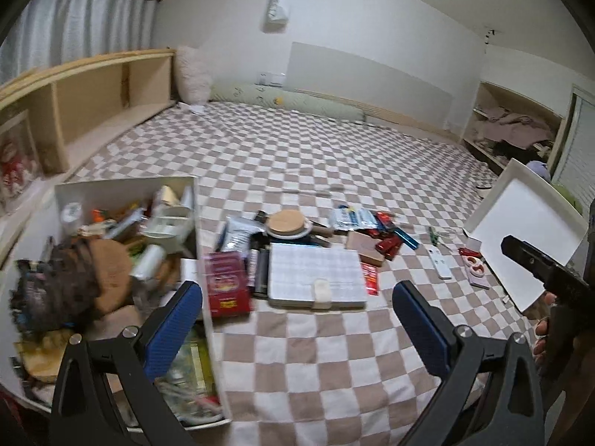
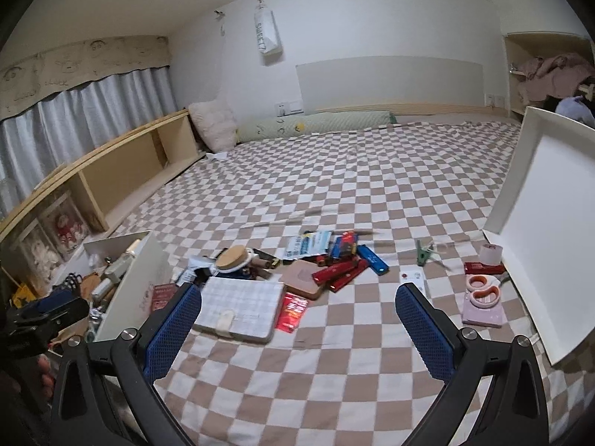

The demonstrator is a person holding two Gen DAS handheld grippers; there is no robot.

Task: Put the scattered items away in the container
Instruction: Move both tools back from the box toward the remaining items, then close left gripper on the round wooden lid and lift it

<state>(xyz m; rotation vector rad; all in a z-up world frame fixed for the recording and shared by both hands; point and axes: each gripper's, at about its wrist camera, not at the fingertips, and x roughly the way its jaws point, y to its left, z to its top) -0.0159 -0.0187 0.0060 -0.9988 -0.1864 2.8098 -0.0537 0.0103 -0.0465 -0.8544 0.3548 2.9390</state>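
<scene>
Blue-padded fingers [image 1: 174,319] of the left gripper [image 1: 297,319] fill the bottom of its view, spread wide w/ nothing between them. Right gripper [image 2: 297,319] is likewise wide open & empty, hovering over the checkered blanket [image 2: 334,390].

Container [image 1: 202,245], a white box on the left, is already crammed: bottles, a dark blurred bundle, wooden discs, misc. packets. So the job looks well underway, maybe half done, but plenty remains.

Left on the blanket:
- plaid notebook [image 2: 241,306] w/ clasp, nearest the container, right beside a red box [image 1: 227,286] that touches the container wall
- jar w/ wooden lid [image 2: 233,256] atop a dark pile
- red sachet [image 2: 293,312], tan pad [image 2: 301,278], red & blue bars [image 2: 349,264]
- green clip [image 2: 424,252], white remote [image 1: 438,262]
- pink scissors on a pink pad [image 2: 483,297], tape roll [image 2: 491,252], far right

White lid [image 2: 543,223] leans tilted at the right edge; scissors and tape sit just beside it, so it may crowd a reach there. Container is nearly full, which probably makes fitting the notebook awkward.
</scene>
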